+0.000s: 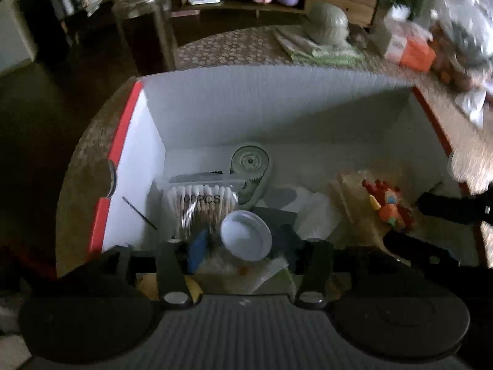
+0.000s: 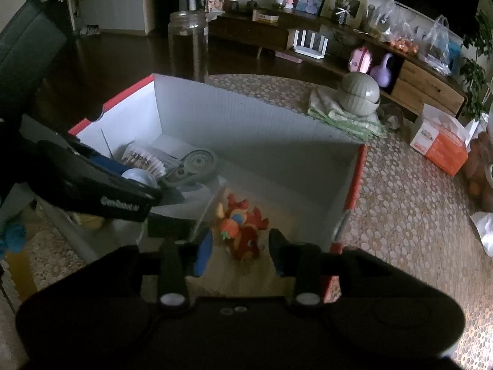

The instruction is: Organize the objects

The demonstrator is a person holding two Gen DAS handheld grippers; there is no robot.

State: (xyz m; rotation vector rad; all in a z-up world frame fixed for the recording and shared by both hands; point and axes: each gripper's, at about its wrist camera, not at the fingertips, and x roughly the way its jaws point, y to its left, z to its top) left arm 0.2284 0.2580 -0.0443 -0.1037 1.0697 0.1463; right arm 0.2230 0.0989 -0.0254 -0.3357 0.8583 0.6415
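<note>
1. Left wrist view: the left gripper (image 1: pixel 243 246) hangs partly open inside the white box (image 1: pixel 246 108), its pads off the white cap (image 1: pixel 246 236) lying between them.
2. Cotton swabs (image 1: pixel 200 203) and a green tape dispenser (image 1: pixel 251 172) lie just beyond the cap.
3. Right wrist view: the right gripper (image 2: pixel 242 249) is parted, gripping nothing, above the red toy (image 2: pixel 243 228) on the box floor.

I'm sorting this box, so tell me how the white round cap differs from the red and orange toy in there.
The white round plastic cap is plain and smooth; the red and orange toy figure is multicoloured and knobbly. The cap lies among clutter by the cotton swab pack; the toy lies on a tan sheet. Both are inside the white cardboard box.
</note>
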